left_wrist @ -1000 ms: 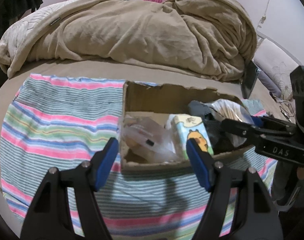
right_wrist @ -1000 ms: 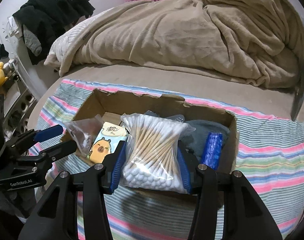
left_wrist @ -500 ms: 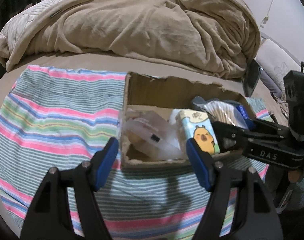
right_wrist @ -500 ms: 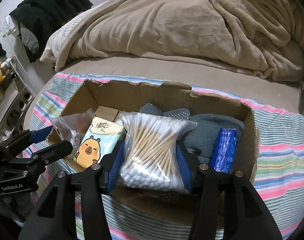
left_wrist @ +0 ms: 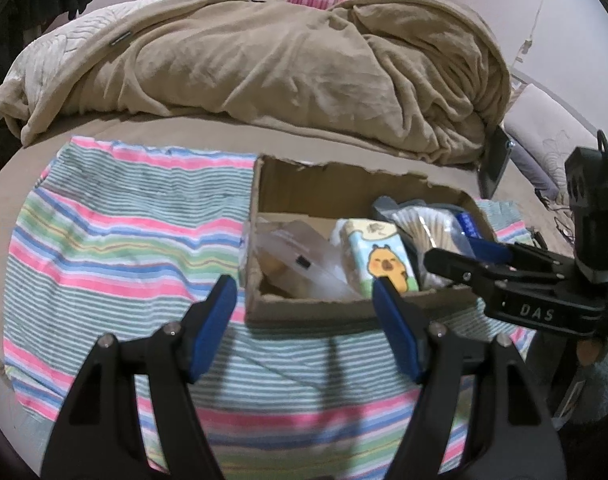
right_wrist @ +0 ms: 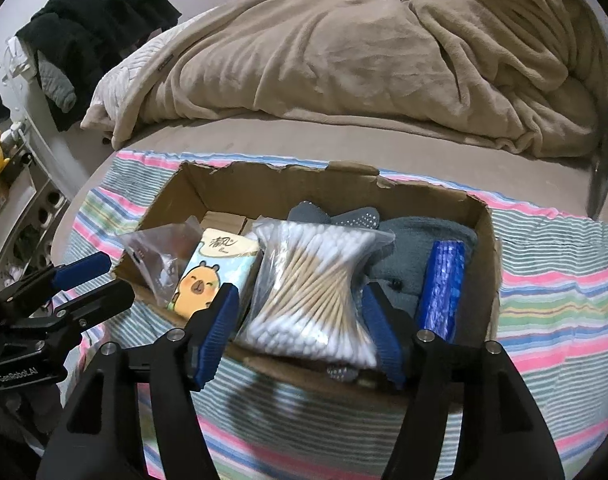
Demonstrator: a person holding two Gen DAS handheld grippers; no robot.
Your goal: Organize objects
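A torn cardboard box (right_wrist: 264, 190) (left_wrist: 344, 188) sits on a striped cloth on the bed. It holds a clear plastic bag (right_wrist: 160, 254) (left_wrist: 300, 256), a capybara tissue pack (right_wrist: 212, 272) (left_wrist: 380, 256), grey socks (right_wrist: 420, 256) and a blue roll (right_wrist: 442, 284). My right gripper (right_wrist: 300, 316) stands wide around a bag of cotton swabs (right_wrist: 316, 292) that lies in the box; the pads look just apart from it. My left gripper (left_wrist: 304, 312) is open and empty at the box's near left corner.
A rumpled beige blanket (left_wrist: 288, 64) (right_wrist: 364, 48) fills the bed behind the box. The striped cloth (left_wrist: 116, 240) (right_wrist: 556, 280) spreads to both sides. Dark clothes (right_wrist: 92, 28) hang at the far left. A black stand (left_wrist: 496, 160) is at the bed's right edge.
The right gripper has lowered the swab bag into the box and its jaws have widened around it. The left gripper has drawn back a little.
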